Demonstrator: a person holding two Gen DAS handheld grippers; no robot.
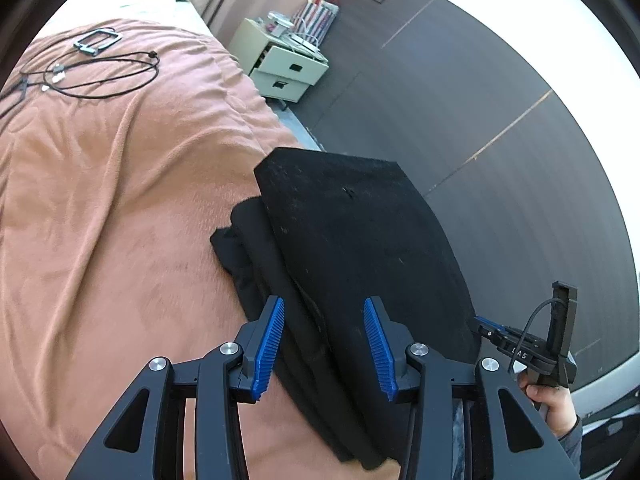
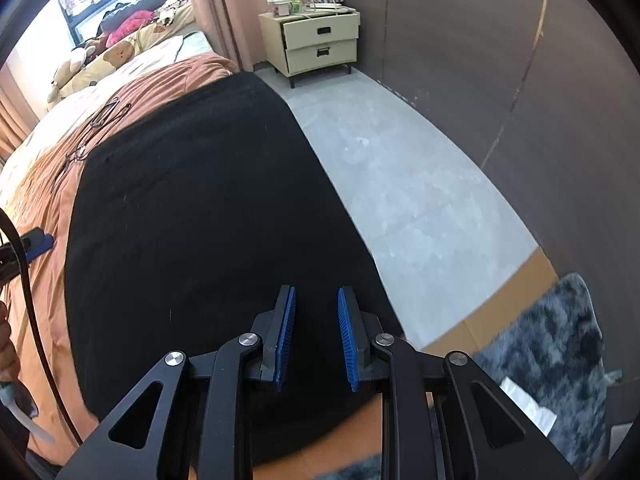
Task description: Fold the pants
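The black pants (image 1: 352, 240) lie folded in layers on the salmon blanket (image 1: 120, 200) near the bed's right edge. In the right wrist view they fill the middle as a flat black panel (image 2: 208, 220). My left gripper (image 1: 324, 304) is open and empty, its blue pads (image 1: 272, 344) astride the near edge of the pants, just above them. My right gripper (image 2: 316, 296) is open and empty over the near right part of the pants. The right gripper also shows in the left wrist view (image 1: 532, 352), held in a hand. A tip of the left gripper shows at the left edge (image 2: 38, 244).
Black cables (image 1: 100, 72) and a clip lie on the far blanket. A cream nightstand (image 2: 316, 40) with two drawers stands by the dark wall (image 2: 480, 60). Grey floor (image 2: 400, 180) runs beside the bed, with a blue shaggy rug (image 2: 552, 344) and cardboard at the near right. Plush toys sit at the headboard.
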